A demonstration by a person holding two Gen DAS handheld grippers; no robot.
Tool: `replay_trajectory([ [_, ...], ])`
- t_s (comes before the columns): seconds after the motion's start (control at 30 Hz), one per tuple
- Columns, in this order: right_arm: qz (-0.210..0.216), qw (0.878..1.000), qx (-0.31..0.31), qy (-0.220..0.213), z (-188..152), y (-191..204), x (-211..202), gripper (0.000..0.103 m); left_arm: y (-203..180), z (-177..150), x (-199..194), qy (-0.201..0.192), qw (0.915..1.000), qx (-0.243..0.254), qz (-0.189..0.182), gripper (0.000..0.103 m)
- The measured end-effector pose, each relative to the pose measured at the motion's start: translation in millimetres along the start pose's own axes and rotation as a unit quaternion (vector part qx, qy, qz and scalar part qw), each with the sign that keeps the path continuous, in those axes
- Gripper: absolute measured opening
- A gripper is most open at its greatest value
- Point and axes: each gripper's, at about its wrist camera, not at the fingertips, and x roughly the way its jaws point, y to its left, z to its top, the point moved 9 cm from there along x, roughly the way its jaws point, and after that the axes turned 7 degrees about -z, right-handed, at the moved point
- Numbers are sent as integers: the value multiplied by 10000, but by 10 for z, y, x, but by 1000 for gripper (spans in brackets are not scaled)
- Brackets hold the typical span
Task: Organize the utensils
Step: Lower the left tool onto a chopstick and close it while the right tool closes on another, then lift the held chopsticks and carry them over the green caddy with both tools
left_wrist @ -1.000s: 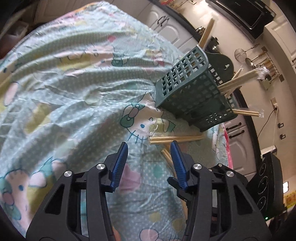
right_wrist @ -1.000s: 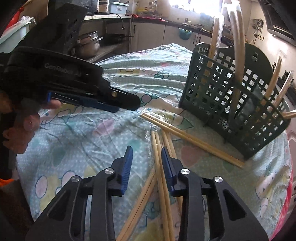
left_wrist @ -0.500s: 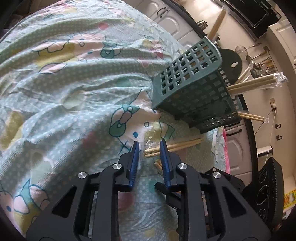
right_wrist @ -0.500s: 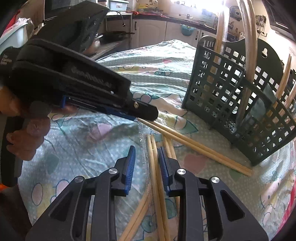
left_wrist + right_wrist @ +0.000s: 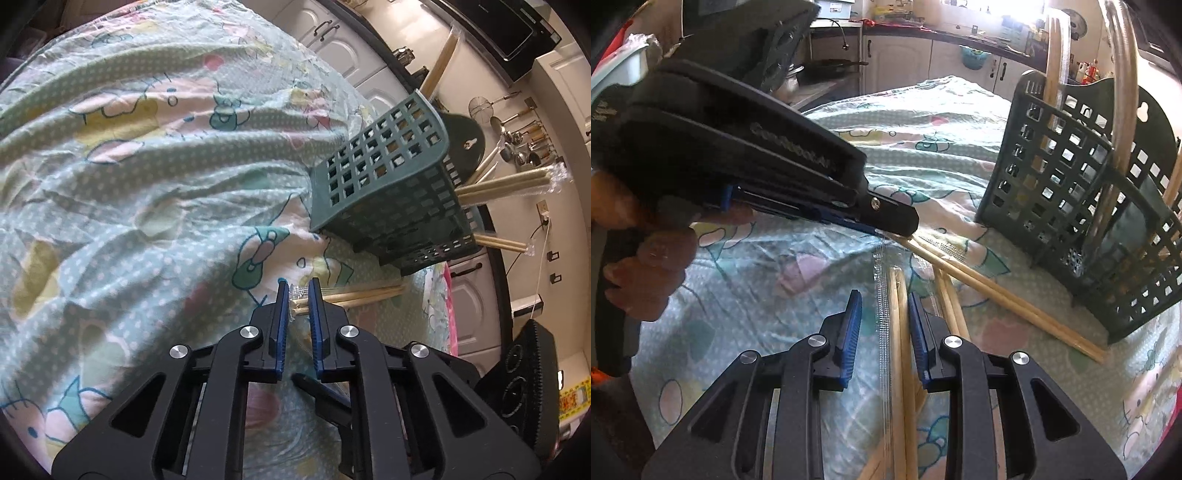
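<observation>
On the cloth [image 5: 147, 206] | left tool [image 5: 298, 295] just closed on wrapped chopsticks [image 5: 354, 294]

Left hand-held gripper [image 5: 298, 295] just closed on wrapped chopstick pair [image 5: 354, 295]; green basket [image 5: 388, 192] beyond, on patterned cloth [image 5: 147, 184].

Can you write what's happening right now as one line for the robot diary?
left gripper: jaws just closed on wrapped chopsticks | right gripper: open over another pair | basket: upright

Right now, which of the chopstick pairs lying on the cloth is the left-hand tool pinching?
The wrapped pair nearest the green basket, its end between the left gripper pads. The others lie loose near the right gripper.
</observation>
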Motion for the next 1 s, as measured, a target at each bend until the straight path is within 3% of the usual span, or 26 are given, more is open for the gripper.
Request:
replay_trajectory([
  [0.07, 35, 10000, 29, -7, 31, 9, 9, 22, -2, 20, -42, -49, 10000, 50, 32, 6],
  [0.17, 92, 10000, -12, -29, 34, 36, -1, 8, -15, 53, -106, -130, 9998, 135, 71, 5],
  [0.37, 176, 9997, 6, -173, 55, 109, -113, 7, -37, 68, -245, -291, 9993, 223, 35, 5],
  [0.6, 387, 9978, 3, -543, 12, 157, -528, 6, -125, 47, -425, -438, 9983, 379, -7, 4],
  [1.0, 311, 9892, 548, -1324, 198, -140, -1233, 6, -495, -24, -792, -847, 9928, 852, -4, 3],
])
